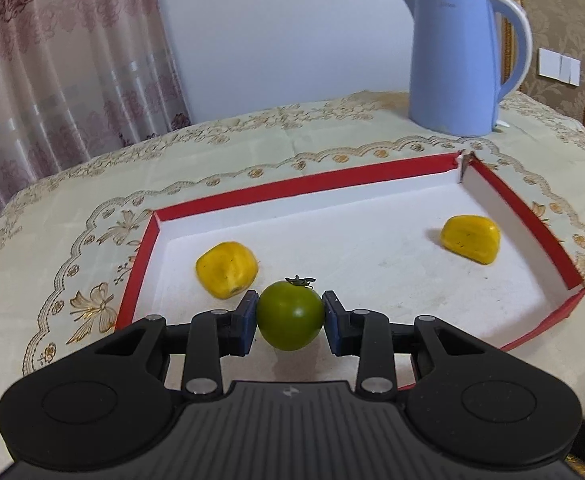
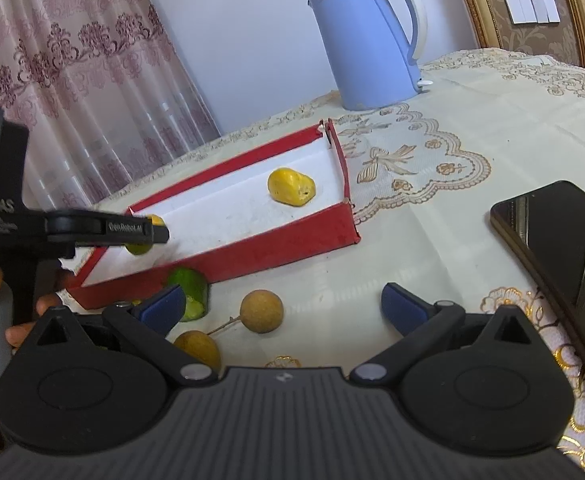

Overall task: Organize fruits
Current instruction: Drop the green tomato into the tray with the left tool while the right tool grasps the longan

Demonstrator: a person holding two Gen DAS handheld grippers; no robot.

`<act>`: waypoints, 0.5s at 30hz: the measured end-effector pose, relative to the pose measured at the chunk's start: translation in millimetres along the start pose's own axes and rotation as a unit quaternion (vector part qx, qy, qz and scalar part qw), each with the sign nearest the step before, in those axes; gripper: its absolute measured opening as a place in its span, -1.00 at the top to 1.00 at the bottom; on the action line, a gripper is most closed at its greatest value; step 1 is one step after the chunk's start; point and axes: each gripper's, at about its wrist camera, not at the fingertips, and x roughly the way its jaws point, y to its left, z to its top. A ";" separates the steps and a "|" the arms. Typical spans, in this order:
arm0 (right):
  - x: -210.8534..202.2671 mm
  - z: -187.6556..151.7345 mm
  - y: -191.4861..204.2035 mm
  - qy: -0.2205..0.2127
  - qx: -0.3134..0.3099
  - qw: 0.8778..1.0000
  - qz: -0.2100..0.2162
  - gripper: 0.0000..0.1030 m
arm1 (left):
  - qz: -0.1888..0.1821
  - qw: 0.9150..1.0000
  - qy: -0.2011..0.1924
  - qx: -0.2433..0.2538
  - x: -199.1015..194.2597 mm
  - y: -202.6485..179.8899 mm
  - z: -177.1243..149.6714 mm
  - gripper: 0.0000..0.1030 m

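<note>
Left gripper [image 1: 290,317]: its blue fingers [image 1: 246,322] press on either side of a green tomato [image 1: 290,316], stem end up, over the near part of the red tray [image 1: 372,176]; whether the tomato touches the tray floor cannot be told.
Right gripper [image 2: 282,306]: fingers [image 2: 406,308] spread wide with nothing between them, hovering over the counter [image 2: 472,152] in front of the tray.
Red tray: shallow, white inside, lying on the embroidered cloth; it holds two yellow fruits, one near the left wall [image 1: 226,276] and one near the right wall [image 1: 470,238].
Outside the tray: a cut green fruit [image 2: 188,294] just beside the tray's near wall, partly hidden by the right gripper's left finger; two round brown fruits [image 2: 261,311] on the cloth close by, one with a thin stem.
Kettle [image 1: 458,64]: pale blue, upright, beyond the tray's far corner.
Phone [image 2: 560,248]: dark, flat on the counter, well right of the tray.
Curtain [image 1: 52,60]: patterned, behind the counter at left.
</note>
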 end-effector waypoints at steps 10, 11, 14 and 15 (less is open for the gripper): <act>-6.2 6.8 34.1 0.018 -0.184 0.982 -0.039 -0.30 | 0.007 1.000 0.007 0.003 6.5 3.8 -5.9 0.35; -2.3 8.2 34.8 0.027 -0.181 0.983 -0.031 -0.11 | 0.008 1.000 0.007 0.002 5.7 4.2 -5.8 0.35; 11.0 10.0 38.2 0.051 -0.182 0.982 -0.023 0.16 | 0.006 1.000 0.008 0.003 5.2 6.2 -3.8 0.35; 13.9 10.8 39.2 0.056 -0.183 0.981 -0.017 0.16 | 0.006 1.000 0.009 0.005 5.7 7.2 -3.1 0.35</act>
